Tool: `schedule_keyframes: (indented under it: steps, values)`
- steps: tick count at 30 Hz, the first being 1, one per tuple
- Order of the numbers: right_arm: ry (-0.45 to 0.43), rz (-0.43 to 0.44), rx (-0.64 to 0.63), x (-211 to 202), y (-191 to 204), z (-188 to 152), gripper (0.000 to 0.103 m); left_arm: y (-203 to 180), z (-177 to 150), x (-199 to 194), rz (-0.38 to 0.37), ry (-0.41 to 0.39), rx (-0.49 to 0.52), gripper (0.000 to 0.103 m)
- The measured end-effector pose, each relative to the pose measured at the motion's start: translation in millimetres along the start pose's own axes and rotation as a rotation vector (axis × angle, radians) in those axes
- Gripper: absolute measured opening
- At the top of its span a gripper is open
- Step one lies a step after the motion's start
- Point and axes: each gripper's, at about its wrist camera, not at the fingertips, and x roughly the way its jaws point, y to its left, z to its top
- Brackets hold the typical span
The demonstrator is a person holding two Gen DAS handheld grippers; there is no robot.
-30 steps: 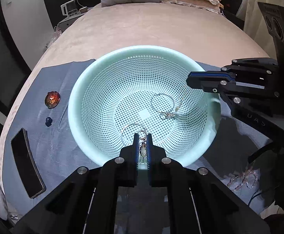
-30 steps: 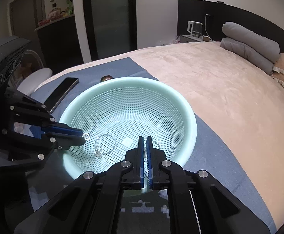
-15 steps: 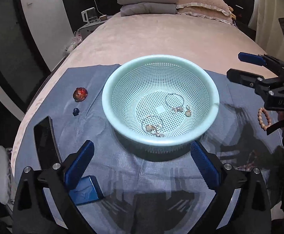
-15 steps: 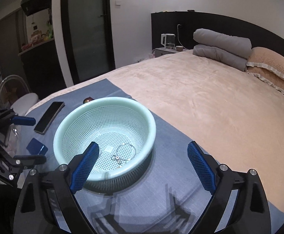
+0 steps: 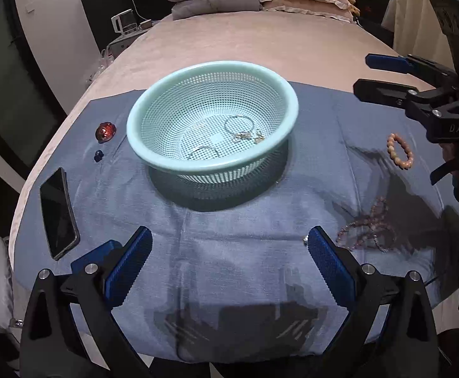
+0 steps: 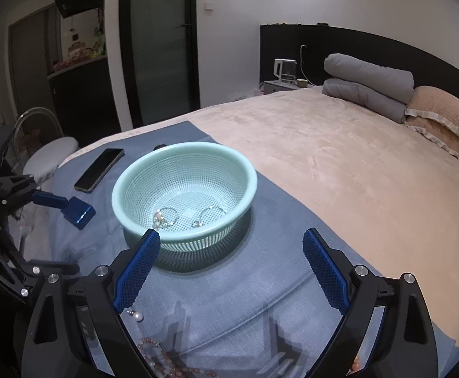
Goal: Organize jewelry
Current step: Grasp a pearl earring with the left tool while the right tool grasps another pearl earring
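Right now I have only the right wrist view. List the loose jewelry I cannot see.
Observer: A red stone lies on the blue cloth, on the basket's far side from you.
Operator: Continue.
Observer: A small dark blue bead sits beside that stone, not touching it.
Operator: Check near my right gripper.
Observer: An orange bead bracelet lies flat on the cloth there, a closed ring, clear of the open gripper.

Black hand-held gripper (image 5: 229,261), blue ribbed pads (image 5: 128,264)
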Motion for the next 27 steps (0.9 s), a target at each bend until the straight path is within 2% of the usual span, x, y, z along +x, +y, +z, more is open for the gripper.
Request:
schedule_keyframes:
  steps: [4,6,9,11,13,18,19,24,27]
  values:
    - [-0.006,0.034,-0.065,1,14,-16,0.087,-28,-16,0,-0.029,-0.008,0.079,0.097]
    - [0.015,0.062,-0.115,5,23,-26,0.087,-42,-24,2,-0.033,-0.012,0.138,0.097]
    - [0.048,0.11,-0.192,13,40,-38,0.085,-58,-36,11,-0.06,0.01,0.17,0.096]
    - [0.073,0.16,-0.226,18,49,-47,0.071,-64,-42,17,-0.08,0.026,0.175,0.093]
    - [0.101,0.198,-0.247,23,56,-55,0.071,-69,-46,22,-0.107,0.039,0.174,0.087]
    - [0.156,0.282,-0.284,36,73,-68,0.056,-70,-52,37,-0.158,0.086,0.144,0.065]
    - [0.167,0.299,-0.286,38,75,-70,0.05,-70,-53,40,-0.165,0.095,0.135,0.064]
    - [0.187,0.321,-0.296,47,84,-79,0.04,-70,-62,45,-0.21,0.107,0.119,0.063]
    - [0.212,0.312,-0.3,55,88,-82,0.03,-74,-65,48,-0.227,0.114,0.118,0.056]
